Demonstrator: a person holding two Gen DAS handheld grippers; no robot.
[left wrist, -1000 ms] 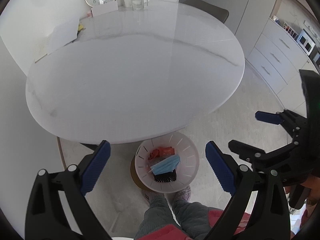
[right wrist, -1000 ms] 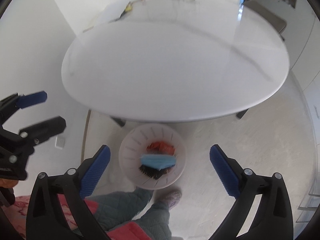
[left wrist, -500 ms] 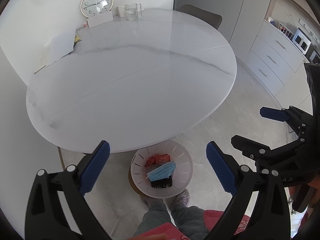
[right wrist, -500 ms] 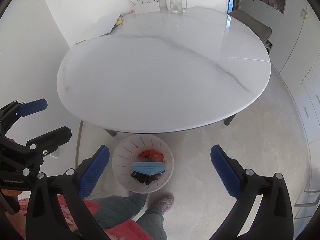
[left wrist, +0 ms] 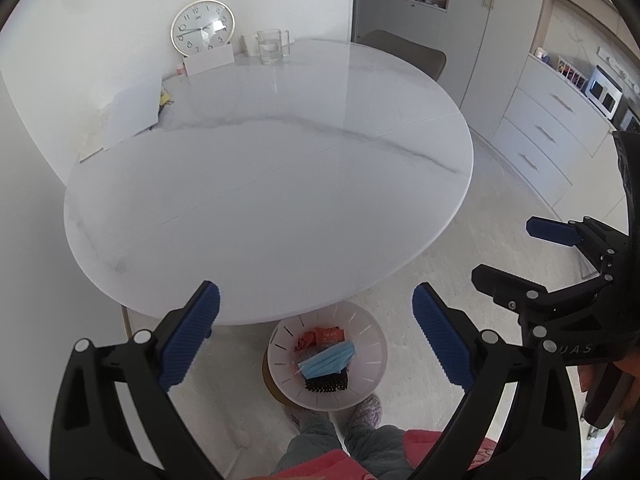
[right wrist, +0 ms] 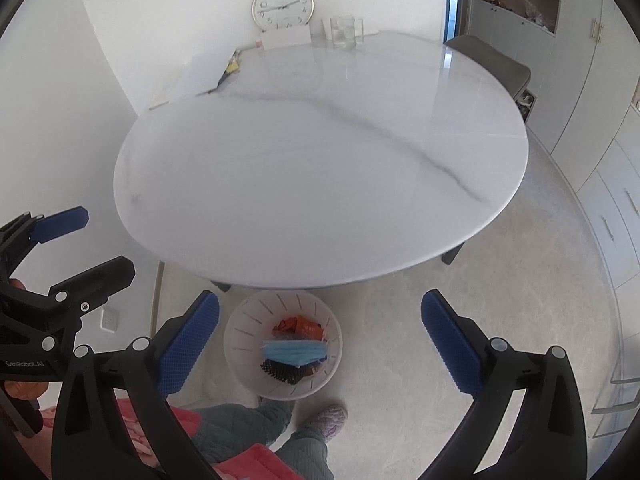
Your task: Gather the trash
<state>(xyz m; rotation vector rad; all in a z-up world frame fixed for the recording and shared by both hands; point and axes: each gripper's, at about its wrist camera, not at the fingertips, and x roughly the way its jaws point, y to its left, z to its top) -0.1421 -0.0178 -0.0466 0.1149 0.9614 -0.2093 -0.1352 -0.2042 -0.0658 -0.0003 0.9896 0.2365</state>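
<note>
A white slotted trash basket (left wrist: 370, 360) (right wrist: 248, 332) stands on the floor under the near edge of the round white marble table (left wrist: 272, 176) (right wrist: 320, 160). In it lie a blue face mask (left wrist: 328, 362) (right wrist: 294, 352), an orange wrapper (left wrist: 328, 335) (right wrist: 300, 326) and a black comb-like piece (left wrist: 326, 384) (right wrist: 284, 372). My left gripper (left wrist: 316, 336) is open and empty, held high above the basket. My right gripper (right wrist: 320, 340) is open and empty, also above the basket; it shows at the right of the left wrist view (left wrist: 520, 252).
At the table's far edge stand a clock (left wrist: 203, 26) (right wrist: 282, 4), a white card (left wrist: 209, 60), a glass jug (left wrist: 270, 46) (right wrist: 343, 32) and papers (left wrist: 132, 108). A grey chair (left wrist: 408, 54) sits behind the table. White drawers (left wrist: 552, 128) line the right wall. My feet (left wrist: 366, 410) are by the basket.
Both grippers have risen and pulled back from the basket, so the table and basket look smaller and more of the room shows. Both stay open and empty.
</note>
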